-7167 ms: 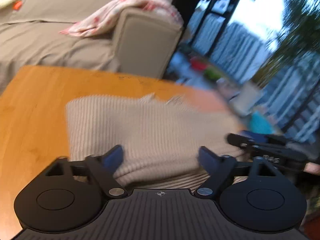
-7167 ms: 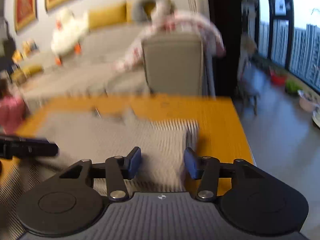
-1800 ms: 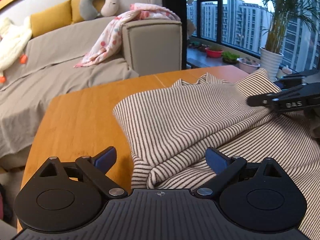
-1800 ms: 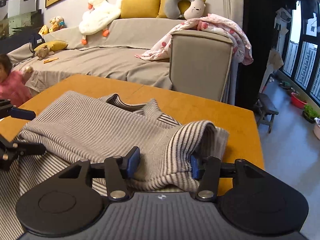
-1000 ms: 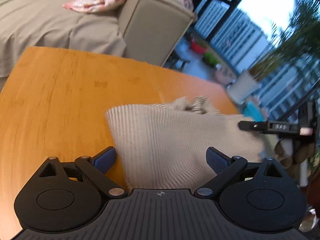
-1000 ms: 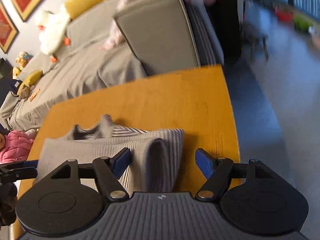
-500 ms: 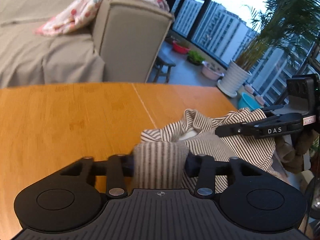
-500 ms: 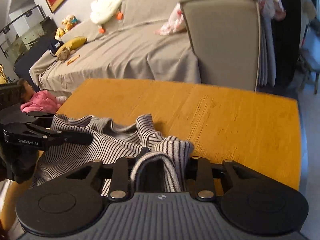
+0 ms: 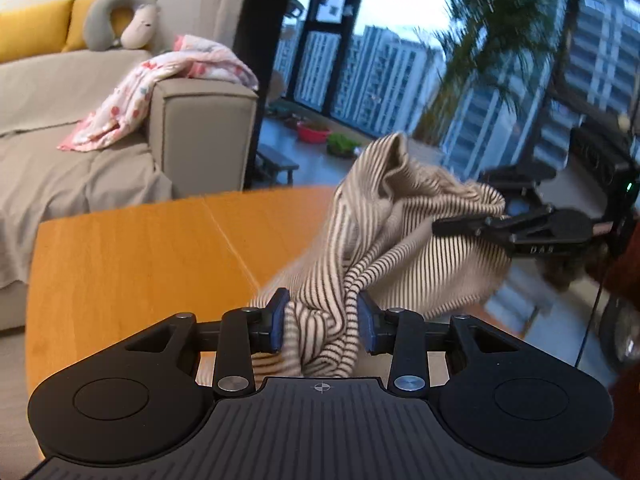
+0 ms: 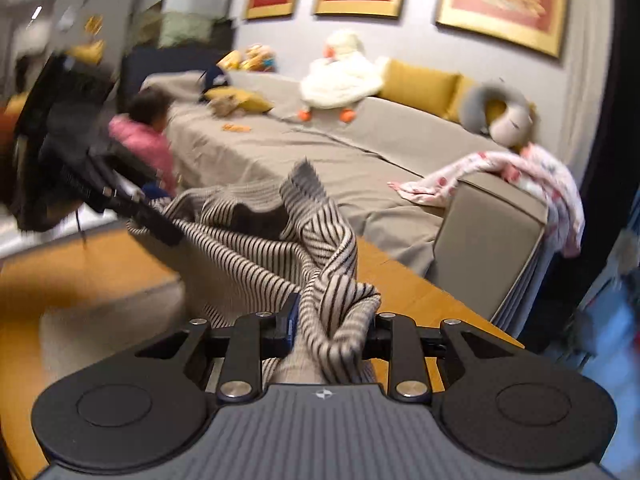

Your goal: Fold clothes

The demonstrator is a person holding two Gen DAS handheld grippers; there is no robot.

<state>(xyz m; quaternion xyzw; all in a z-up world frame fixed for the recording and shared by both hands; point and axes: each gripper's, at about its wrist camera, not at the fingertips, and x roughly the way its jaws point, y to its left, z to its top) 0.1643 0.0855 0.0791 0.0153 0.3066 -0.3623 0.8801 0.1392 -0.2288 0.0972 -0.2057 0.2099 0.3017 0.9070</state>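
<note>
I have the top (image 9: pixel 404 216) bunched and lifted off the surface (image 9: pixel 132 248), each hand-held gripper clamped on a fold: left (image 9: pixel 322 322), right (image 10: pixel 330 330). Probably mid-shake; next I spread it flat and lay it down.

Shirt (image 9: pixel 384 216): motion-blurred along its left and lower edges in the left wrist view; lower hem hidden behind the left gripper (image 9: pixel 322 322). Right gripper (image 10: pixel 332 326): right pad buried under cloth in its own view. Desk (image 10: pixel 60 280): smeared at left in the right wrist view, edge unclear. Plant (image 9: pixel 492 20) and towers streaked. Person (image 10: pixel 140 136) by the sofa (image 10: pixel 320 160) blurred. Small toys at the sofa's far end too blurred to tell.
</note>
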